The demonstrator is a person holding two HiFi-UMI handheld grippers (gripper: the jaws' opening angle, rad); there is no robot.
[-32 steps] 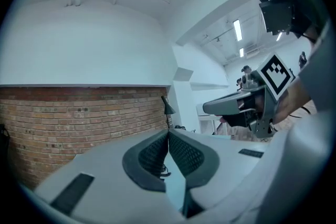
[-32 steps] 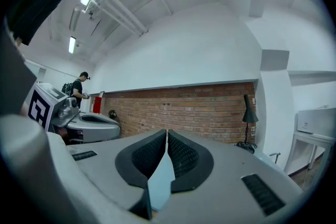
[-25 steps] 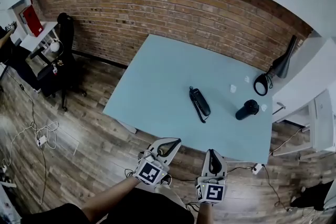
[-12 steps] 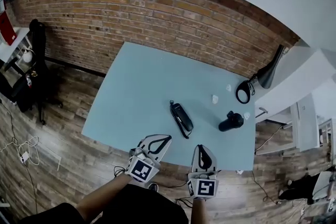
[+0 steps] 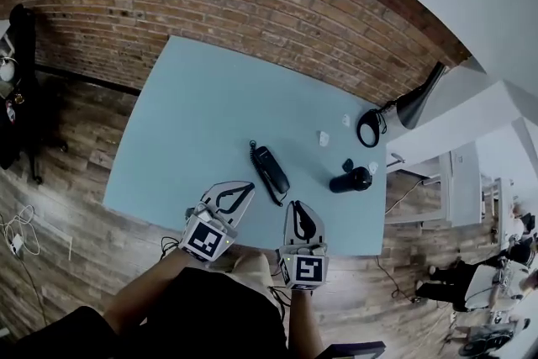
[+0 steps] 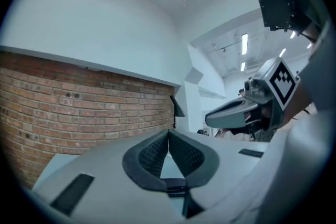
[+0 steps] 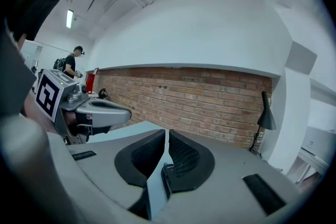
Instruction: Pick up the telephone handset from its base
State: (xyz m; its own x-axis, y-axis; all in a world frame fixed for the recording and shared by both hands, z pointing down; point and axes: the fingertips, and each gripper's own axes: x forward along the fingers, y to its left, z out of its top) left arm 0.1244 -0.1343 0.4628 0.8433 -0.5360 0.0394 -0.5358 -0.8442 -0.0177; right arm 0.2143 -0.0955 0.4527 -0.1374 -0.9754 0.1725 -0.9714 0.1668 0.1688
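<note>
Only the head view takes in the telephone handset (image 5: 271, 171), which is seen lying on its base near the front of the pale blue surface (image 5: 189, 126), just beyond the two claws and between their lines. It is black, oblong and set at a slant, with a thin cord trailing along one side. Handset and base merge into one dark shape, so the seam between them cannot be made out. A black cylinder (image 5: 350, 179) is laid on its side to the right of it, and a desk lamp (image 5: 403, 109) is stood at the far right corner. The jaw states are given only by the gripper views. The left claw (image 6: 168, 134) is pressed together at the tips with nothing in it. The right claw (image 7: 166, 134) is parted by a narrow slit (its jaws have just been opening a little), and nothing is held between them. A brick wall (image 7: 199, 105) fills the background, and a distant person (image 7: 71, 63) is caught only by the right gripper view.
</note>
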